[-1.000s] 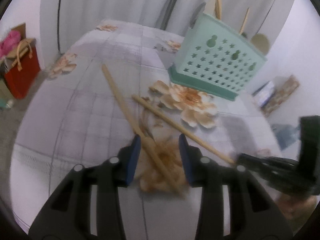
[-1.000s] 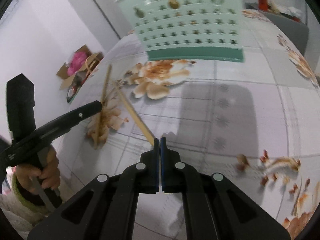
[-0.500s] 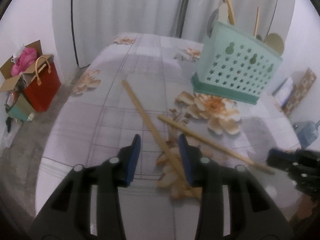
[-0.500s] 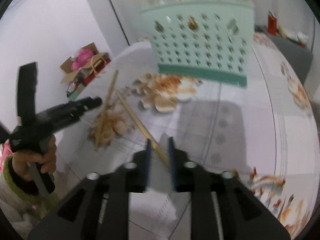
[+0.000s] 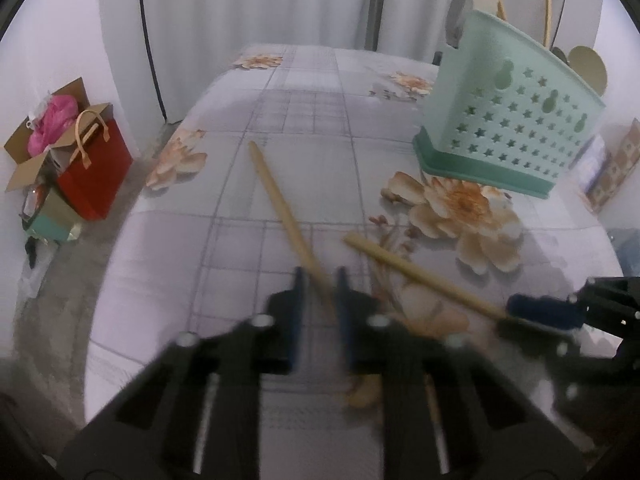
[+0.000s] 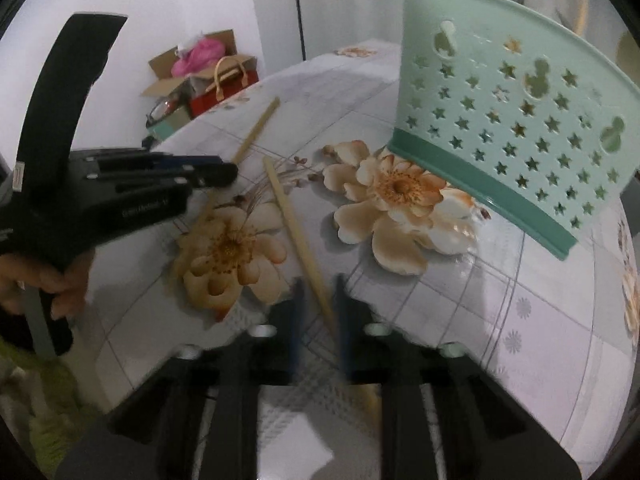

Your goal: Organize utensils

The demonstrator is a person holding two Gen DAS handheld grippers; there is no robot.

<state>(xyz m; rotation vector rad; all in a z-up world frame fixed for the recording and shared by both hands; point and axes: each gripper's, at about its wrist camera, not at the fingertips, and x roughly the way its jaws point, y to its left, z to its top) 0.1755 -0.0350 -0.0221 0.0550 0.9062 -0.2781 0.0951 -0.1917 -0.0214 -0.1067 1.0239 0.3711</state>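
Observation:
Two long wooden chopsticks lie on the floral tablecloth. My left gripper (image 5: 319, 280) is open, its jaws on either side of the left chopstick (image 5: 280, 204), which lies between them without being clamped. My right gripper (image 6: 318, 288) is open around the near part of the right chopstick (image 6: 294, 232), which also shows in the left wrist view (image 5: 420, 276). The mint green utensil basket (image 5: 516, 120) with star holes stands at the back right and holds several wooden utensils; it also fills the upper right of the right wrist view (image 6: 512, 120).
The table (image 5: 280, 92) has a grey grid cloth with large flowers. On the floor at the left stand a red bag (image 5: 94, 168) and a cardboard box (image 5: 40, 148). White curtains hang behind the table. The left gripper body (image 6: 100, 196) shows in the right wrist view.
My right gripper went from shut to open and now straddles the right chopstick. My left gripper has narrowed around the left chopstick and pulled back a little.

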